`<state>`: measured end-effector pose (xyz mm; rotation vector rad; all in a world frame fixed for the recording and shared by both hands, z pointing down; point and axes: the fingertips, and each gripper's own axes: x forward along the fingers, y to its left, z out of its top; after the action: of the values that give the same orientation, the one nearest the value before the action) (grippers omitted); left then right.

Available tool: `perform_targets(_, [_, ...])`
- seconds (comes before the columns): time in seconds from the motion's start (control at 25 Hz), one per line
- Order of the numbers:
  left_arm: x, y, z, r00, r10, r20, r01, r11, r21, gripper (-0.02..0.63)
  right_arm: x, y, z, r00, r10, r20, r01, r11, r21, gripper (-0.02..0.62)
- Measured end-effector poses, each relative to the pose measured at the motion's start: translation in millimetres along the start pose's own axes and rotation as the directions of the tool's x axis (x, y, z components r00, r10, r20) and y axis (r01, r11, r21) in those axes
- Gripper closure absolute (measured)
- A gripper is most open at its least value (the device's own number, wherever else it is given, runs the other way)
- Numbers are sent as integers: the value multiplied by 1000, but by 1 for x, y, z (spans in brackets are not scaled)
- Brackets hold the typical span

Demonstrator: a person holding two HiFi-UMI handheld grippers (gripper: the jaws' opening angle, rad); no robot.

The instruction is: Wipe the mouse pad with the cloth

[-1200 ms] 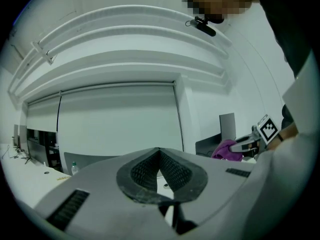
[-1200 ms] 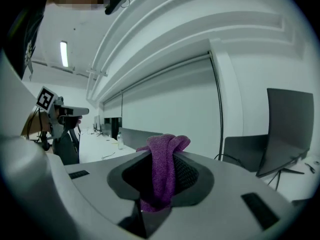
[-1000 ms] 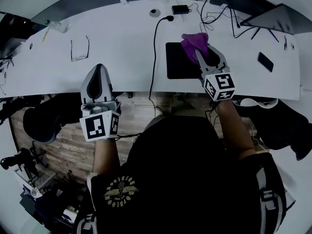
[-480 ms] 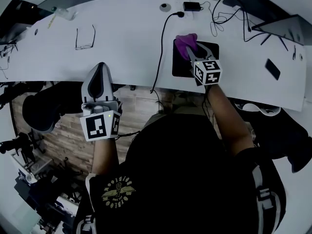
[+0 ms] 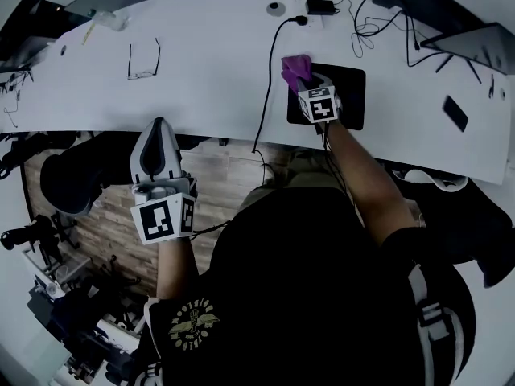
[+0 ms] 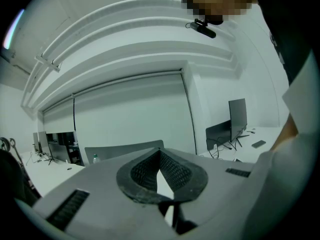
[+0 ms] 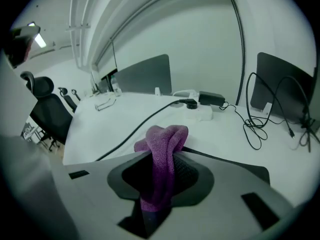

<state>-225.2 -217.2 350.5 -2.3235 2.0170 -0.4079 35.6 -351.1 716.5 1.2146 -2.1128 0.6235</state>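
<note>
A black mouse pad [image 5: 351,95] lies on the white desk [image 5: 209,79], right of centre. My right gripper [image 5: 304,80] is shut on a purple cloth [image 5: 294,67], which sits at the pad's left edge. In the right gripper view the cloth [image 7: 162,156] bunches up between the jaws, with the pad's edge [image 7: 220,159] just behind it. My left gripper [image 5: 154,139] is shut and holds nothing; it hovers off the desk's near edge at the left. In the left gripper view its jaws [image 6: 160,166] point up and away across the room.
A black cable [image 5: 265,79] runs from a power adapter [image 5: 320,8] down over the desk's near edge, just left of the pad. Eyeglasses [image 5: 143,61] lie at the left, a phone [image 5: 455,112] at the right, and tangled wires [image 5: 378,18] and a laptop [image 5: 475,43] at the back right.
My right gripper has carried the cloth leftwards across the pad, from the pad's upper right to its left edge. The left gripper has stayed in place.
</note>
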Motion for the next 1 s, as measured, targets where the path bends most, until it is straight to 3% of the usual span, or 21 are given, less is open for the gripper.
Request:
perform_targets(0.48, [19,-28,11,995,-85,43,85,996,4,604,-32,-102,-45,982,-164,-97,167,986,21,494])
perform_targets(0.8, [30,-42,15,990,-128,62,128,992,-1,604,-78,-190,-85,937,-311,-159,335,928,160,494])
perform_targets(0.92, [30,-41,17,989,-127,70,127,992,-2,604,-89,-196,-86,933,-324,-154,350,918,187,494])
perform_targets(1.0, [27,-38,19,989,-122,78,122,993,-2,604,-99,-182,-69,946,-309,-99,323,929,180,494])
